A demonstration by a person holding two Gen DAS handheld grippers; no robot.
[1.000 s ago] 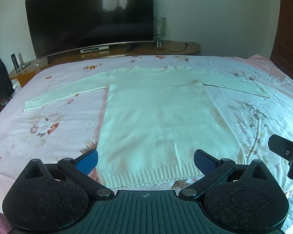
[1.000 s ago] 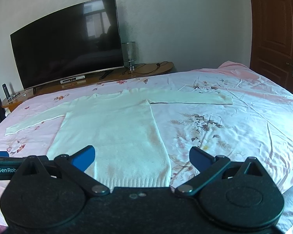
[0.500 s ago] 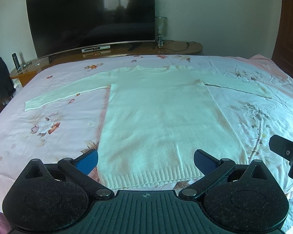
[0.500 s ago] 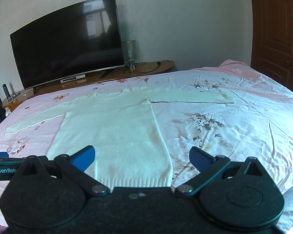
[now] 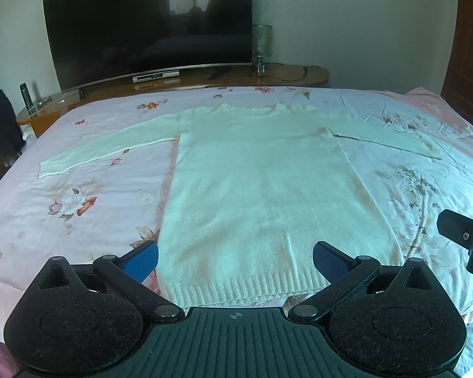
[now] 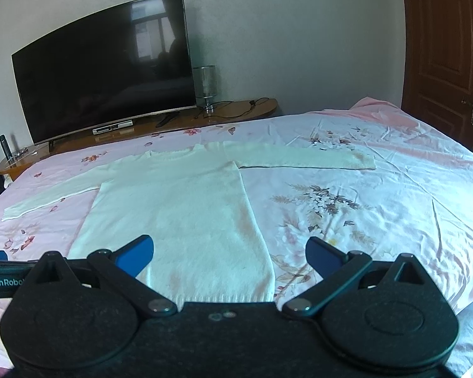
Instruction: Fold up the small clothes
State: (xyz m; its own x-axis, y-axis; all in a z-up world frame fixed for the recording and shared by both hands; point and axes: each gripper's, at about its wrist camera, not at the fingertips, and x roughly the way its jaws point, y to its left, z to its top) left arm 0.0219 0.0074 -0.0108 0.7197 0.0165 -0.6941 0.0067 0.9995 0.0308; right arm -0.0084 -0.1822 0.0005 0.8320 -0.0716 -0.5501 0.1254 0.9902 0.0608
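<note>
While I hover at the hem:
Sweater (image 5: 261, 195): flat on bedsheet (image 5: 78, 201), sleeves spread.
Left gripper (image 5: 235, 256): jaws apart, empty.
Right gripper (image 6: 229, 253): jaws apart, empty.

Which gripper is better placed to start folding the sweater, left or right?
Probably the left gripper: open, it frames the white knitted sweater's ribbed hem between its fingers. The right gripper, also open, faces the sweater's right edge and the floral bedsheet.

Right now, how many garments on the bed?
1: a white knit long-sleeved sweater, spread flat mid-bed on the pink floral bedsheet, sleeves out to both sides, ribbed hem nearest the grippers. Nothing else visible; the bed's near edge is hidden.
</note>
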